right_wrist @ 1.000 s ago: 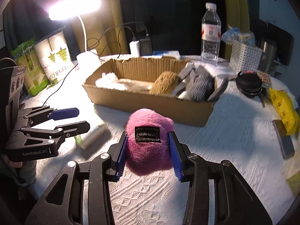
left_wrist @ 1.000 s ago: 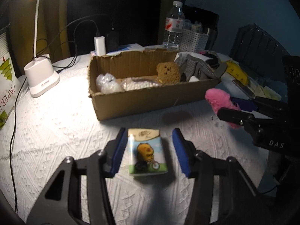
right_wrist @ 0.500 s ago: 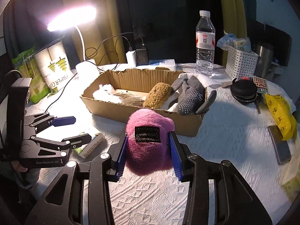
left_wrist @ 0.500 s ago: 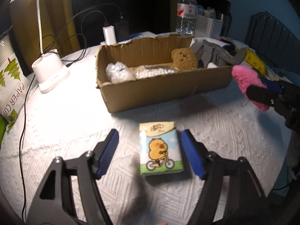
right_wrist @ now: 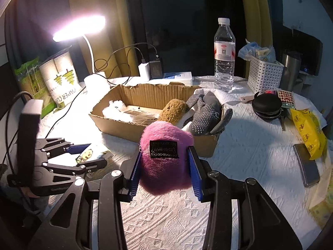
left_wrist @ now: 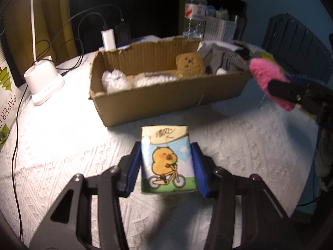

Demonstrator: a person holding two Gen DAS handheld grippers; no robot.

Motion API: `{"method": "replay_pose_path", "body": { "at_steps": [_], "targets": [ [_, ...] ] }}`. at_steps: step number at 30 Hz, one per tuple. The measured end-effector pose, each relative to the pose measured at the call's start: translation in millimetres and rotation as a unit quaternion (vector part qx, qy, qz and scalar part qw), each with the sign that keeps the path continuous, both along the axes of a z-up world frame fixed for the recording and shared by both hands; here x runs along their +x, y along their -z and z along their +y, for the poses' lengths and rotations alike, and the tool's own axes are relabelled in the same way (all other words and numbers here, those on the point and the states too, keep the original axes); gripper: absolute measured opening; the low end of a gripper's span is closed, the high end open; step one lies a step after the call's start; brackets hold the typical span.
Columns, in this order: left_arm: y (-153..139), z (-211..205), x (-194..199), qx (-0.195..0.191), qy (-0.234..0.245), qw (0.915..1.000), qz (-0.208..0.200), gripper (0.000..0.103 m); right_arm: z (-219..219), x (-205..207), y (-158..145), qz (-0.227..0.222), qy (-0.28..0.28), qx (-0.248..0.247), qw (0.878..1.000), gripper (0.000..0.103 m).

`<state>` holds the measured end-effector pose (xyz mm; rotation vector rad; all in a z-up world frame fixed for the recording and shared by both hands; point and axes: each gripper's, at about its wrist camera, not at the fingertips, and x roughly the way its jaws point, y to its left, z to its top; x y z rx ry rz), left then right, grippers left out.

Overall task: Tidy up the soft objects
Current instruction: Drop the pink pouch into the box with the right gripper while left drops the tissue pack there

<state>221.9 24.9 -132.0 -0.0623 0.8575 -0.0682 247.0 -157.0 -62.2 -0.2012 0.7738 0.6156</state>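
While clamped in both jaws: cartoon-printed tissue pack [left_wrist: 168, 160] left, fuzzy pink pouch [right_wrist: 165, 160] right.

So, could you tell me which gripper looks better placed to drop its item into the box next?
Probably the right gripper: its pink pouch is raised beside the cardboard box; the left gripper's tissue pack sits farther back.

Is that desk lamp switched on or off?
On. The desk lamp has a head glowing bright white, and it throws a strong pool of light over the white tablecloth beside the cardboard box.
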Motion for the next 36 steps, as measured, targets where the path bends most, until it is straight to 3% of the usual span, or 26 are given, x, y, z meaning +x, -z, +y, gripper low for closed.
{"method": "replay_pose_path", "body": {
  "at_steps": [9, 17, 25, 36],
  "targets": [
    [-57, 0, -3, -0.024, 0.007, 0.9961, -0.085, 0.048, 6, 4, -22, -0.026, -0.004, 0.002, 1.0, 0.044],
    [-83, 1, 16, -0.029, 0.016, 0.9916, -0.125, 0.048, 14, 19, -35, -0.044, -0.007, 0.003, 0.999, 0.044],
    [-87, 3, 40, -0.043, 0.02, 0.99, -0.133, 0.048, 19, 44, -38, -0.05, -0.003, 0.004, 0.999, 0.044],
    [-58, -1, 84, -0.057, 0.024, 0.9926, -0.105, 0.049, 20, 83, -19, -0.03, 0.005, 0.015, 0.999, 0.044]
  ]
}}
